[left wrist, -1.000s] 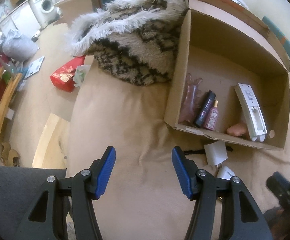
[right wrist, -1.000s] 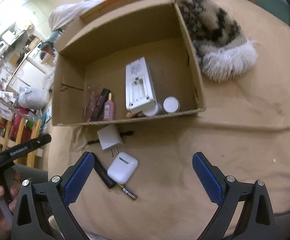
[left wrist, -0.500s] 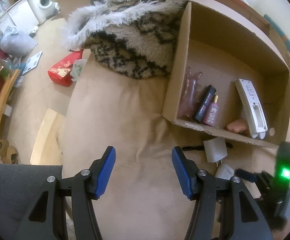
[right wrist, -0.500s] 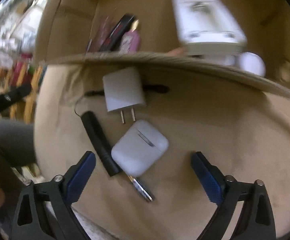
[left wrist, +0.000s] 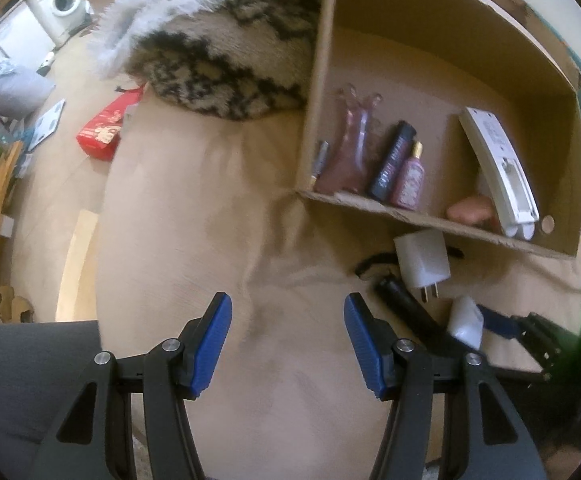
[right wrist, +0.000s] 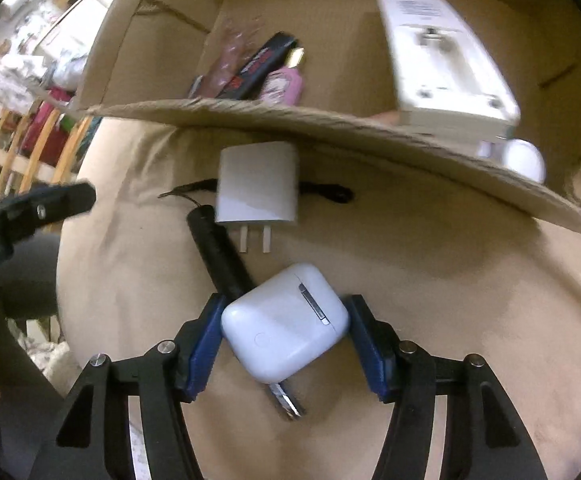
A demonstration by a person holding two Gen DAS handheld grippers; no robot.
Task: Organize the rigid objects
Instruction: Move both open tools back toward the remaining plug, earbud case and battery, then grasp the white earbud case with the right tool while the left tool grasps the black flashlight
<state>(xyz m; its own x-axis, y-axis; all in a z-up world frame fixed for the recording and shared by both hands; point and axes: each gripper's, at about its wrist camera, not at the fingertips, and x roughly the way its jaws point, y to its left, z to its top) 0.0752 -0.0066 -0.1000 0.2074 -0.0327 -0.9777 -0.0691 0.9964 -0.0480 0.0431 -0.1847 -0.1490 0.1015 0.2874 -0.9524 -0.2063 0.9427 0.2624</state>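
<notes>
As jaws closed, right gripper (right wrist: 284, 334) clamps earbud case (right wrist: 284, 322) | left gripper (left wrist: 288, 340) half-open, empty | tan bedcover (left wrist: 194, 240)

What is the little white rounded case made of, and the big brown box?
The little white rounded case looks like smooth glossy plastic: it shines, with a metal-looking hinge strip. The big brown box looks like matte cardboard: its cut edge is rough and fibrous.

My left gripper (left wrist: 286, 344) hangs with jaws apart over bare beige bedding (left wrist: 194, 240). Right of it lie a white charger plug (left wrist: 422, 262), a black tube (left wrist: 406, 308) and a white earbud case (left wrist: 466, 322), before the cardboard box (left wrist: 318, 80).
</notes>
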